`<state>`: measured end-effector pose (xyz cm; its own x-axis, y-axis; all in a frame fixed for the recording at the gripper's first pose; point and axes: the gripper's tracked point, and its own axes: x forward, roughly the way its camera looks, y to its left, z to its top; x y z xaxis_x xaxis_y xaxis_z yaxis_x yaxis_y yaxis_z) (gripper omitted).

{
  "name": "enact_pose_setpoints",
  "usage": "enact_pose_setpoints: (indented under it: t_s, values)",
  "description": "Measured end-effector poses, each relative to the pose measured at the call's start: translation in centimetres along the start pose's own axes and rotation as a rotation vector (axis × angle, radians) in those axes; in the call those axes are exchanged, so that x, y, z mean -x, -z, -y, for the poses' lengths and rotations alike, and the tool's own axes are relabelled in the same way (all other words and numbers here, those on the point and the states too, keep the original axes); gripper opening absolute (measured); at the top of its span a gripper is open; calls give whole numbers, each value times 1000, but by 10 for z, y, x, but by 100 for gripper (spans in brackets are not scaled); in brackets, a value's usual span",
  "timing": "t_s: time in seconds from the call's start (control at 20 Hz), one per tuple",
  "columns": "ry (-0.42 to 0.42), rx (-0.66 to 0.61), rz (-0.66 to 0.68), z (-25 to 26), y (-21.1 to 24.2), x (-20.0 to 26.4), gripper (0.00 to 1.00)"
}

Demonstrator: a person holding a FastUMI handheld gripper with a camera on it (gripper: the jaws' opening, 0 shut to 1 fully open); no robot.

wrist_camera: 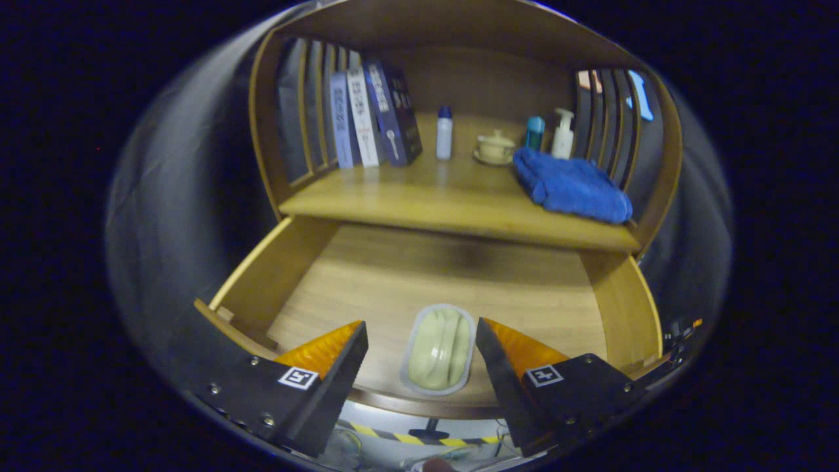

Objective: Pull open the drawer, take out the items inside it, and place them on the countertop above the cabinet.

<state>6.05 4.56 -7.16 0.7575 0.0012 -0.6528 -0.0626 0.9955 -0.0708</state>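
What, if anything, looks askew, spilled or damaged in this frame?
Nothing stands out. The drawer is pulled open with a pale soap-like item lying flat between the open tongs. On the countertop, books lean slightly, bottles stand upright, and a blue towel lies rumpled but tidy.

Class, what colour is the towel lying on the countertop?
Blue. The towel shows best in the gripper view, beside the pump bottle; the open gripper flanks the drawer's soap.

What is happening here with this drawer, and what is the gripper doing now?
The drawer is already pulled open. Inside lies a pale green soap in a clear dish, near the front wall. The handheld gripper is open, with its fingers on either side of the soap, not touching it. The countertop above holds books, bottles and a blue towel.
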Motion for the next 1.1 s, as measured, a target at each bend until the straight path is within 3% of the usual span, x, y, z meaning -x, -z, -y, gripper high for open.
enact_pose_setpoints:
  t_s: [0.25,0.4,0.6,0.65,0.7,0.75,0.8,1.1]
  values:
    - [-49,-133,-225,-2,28,-39,97]
    - [14,-102,-252,10,29,-53,72]
    - [-34,-111,-263,-1,18,-62,39]
    - [-53,-121,-245,-2,14,-59,39]
    - [-57,-118,-232,-2,11,-61,24]
    - [-80,-111,-235,-6,16,-65,22]
    - [-104,-108,-225,-9,14,-64,14]
    - [-168,-117,-66,-12,-16,-27,13]
